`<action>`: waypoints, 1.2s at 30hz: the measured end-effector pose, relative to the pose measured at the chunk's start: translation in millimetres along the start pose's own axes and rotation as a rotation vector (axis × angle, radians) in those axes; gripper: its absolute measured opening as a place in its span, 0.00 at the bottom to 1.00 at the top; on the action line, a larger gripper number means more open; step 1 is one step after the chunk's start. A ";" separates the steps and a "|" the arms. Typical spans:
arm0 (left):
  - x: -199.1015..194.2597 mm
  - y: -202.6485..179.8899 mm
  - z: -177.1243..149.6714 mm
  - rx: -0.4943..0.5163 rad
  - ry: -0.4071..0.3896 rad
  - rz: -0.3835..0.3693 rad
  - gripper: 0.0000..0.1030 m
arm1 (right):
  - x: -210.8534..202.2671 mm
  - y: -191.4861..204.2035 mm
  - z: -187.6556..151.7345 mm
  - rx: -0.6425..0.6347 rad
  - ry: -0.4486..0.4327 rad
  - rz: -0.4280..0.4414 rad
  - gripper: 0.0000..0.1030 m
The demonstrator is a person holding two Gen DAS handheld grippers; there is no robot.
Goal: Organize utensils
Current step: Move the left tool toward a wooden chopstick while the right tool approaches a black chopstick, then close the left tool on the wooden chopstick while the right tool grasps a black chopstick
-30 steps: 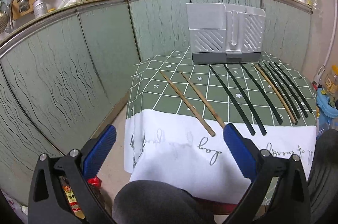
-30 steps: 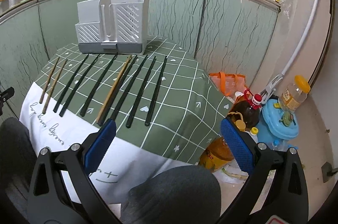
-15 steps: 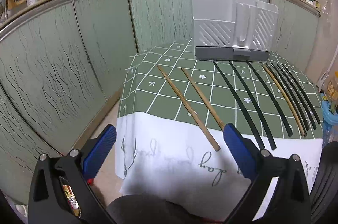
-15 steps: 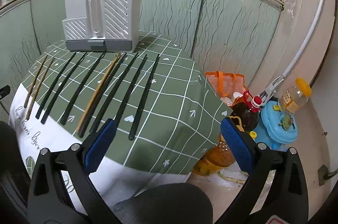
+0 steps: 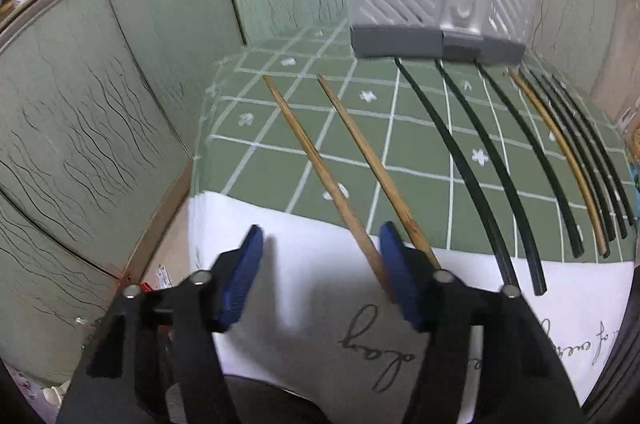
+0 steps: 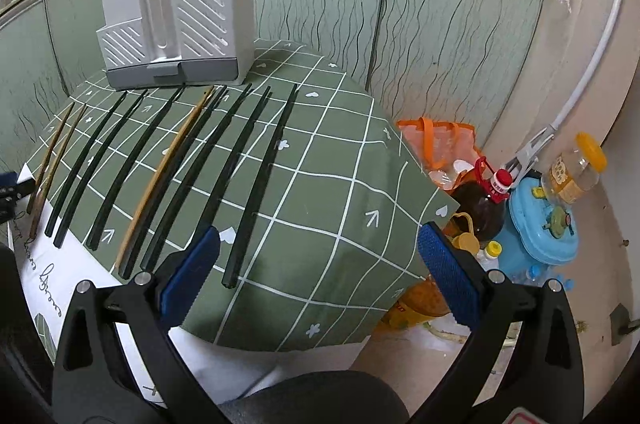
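Your table (image 5: 280, 160) carries a green grid-patterned cloth with a white cloth (image 5: 304, 288) hanging over its near edge. At 12 o'clock in the left wrist view, at the far edge of the table, stands the grey utensil holder (image 5: 432, 4), upright against the green cabinet panels (image 5: 100, 112). In the right wrist view the floor at 3 o'clock is crowded: an orange bag (image 6: 440, 144), a dark oil bottle (image 6: 486, 204), a blue container (image 6: 540, 240) and a yellow-capped jar (image 6: 576, 168), all off the table and clear of the chopsticks.

The chopsticks lie flat in a row, side by side, long axes running from the near edge toward the holder, roughly 6 to 12 o'clock. The two brown wooden chopsticks (image 5: 320, 164) are leftmost. Right of them lie three black chopsticks (image 5: 468, 164), then one tan chopstick (image 5: 560, 144), then more black ones packed close at 2 o'clock. Their thick ends point toward you.

Your left gripper (image 5: 320, 244) has just been narrowing its jaws; they stand half spread, and the near end of the leftmost wooden chopstick lies between them. Its right pad sits just beside that stick, but you cannot tell whether it touches. Your right gripper (image 6: 316, 248) has its jaws spread wide, straddling the near end of the rightmost black chopstick (image 6: 256, 192) without touching it.
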State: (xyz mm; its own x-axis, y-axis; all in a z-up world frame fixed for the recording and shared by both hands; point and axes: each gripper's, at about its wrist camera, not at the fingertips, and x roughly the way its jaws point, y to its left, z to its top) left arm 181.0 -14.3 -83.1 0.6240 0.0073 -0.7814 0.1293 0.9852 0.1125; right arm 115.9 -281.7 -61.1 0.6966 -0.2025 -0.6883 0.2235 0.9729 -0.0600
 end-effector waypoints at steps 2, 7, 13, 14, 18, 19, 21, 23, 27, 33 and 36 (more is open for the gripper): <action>4.0 -3.9 0.1 -0.003 0.009 0.000 0.51 | 1.5 -1.4 1.7 0.005 -0.001 0.016 0.92; 6.6 -5.9 -0.5 -0.015 0.004 -0.013 0.37 | 6.7 2.5 5.3 -0.004 0.021 0.039 0.92; 6.2 -7.8 -2.6 -0.021 -0.007 -0.021 0.31 | 25.7 21.0 8.1 -0.042 0.102 0.061 0.68; 6.4 -8.4 -2.0 -0.021 -0.007 -0.022 0.30 | 29.6 24.8 8.0 -0.052 0.117 0.049 0.62; 6.4 -8.0 -2.4 -0.027 -0.011 -0.031 0.27 | 43.6 33.4 6.8 -0.059 0.170 0.041 0.42; 6.1 -8.2 -2.9 -0.027 -0.012 -0.032 0.27 | 45.2 33.8 6.4 -0.053 0.174 0.045 0.38; 5.9 -8.8 -3.1 -0.025 -0.015 -0.030 0.26 | 46.6 34.7 5.5 -0.038 0.176 0.043 0.33; 6.0 -8.6 -3.2 -0.028 -0.017 -0.030 0.26 | 47.5 36.2 4.5 -0.030 0.177 0.040 0.29; 5.7 -8.0 -3.7 -0.033 -0.020 -0.030 0.25 | 46.6 38.7 2.5 -0.022 0.170 0.031 0.22; 5.7 -6.5 -4.1 -0.040 -0.021 -0.013 0.16 | 45.6 46.8 0.4 -0.028 0.159 0.024 0.10; 6.3 -3.5 -4.1 -0.046 -0.018 -0.008 0.10 | 45.4 50.1 0.1 -0.030 0.154 0.015 0.07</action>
State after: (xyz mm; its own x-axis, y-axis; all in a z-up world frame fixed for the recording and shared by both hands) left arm 181.3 -16.9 -90.9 0.6366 -0.0035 -0.7711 0.0990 0.9921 0.0772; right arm 158.8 -242.2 -95.2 0.5863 -0.1706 -0.7919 0.1916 0.9790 -0.0691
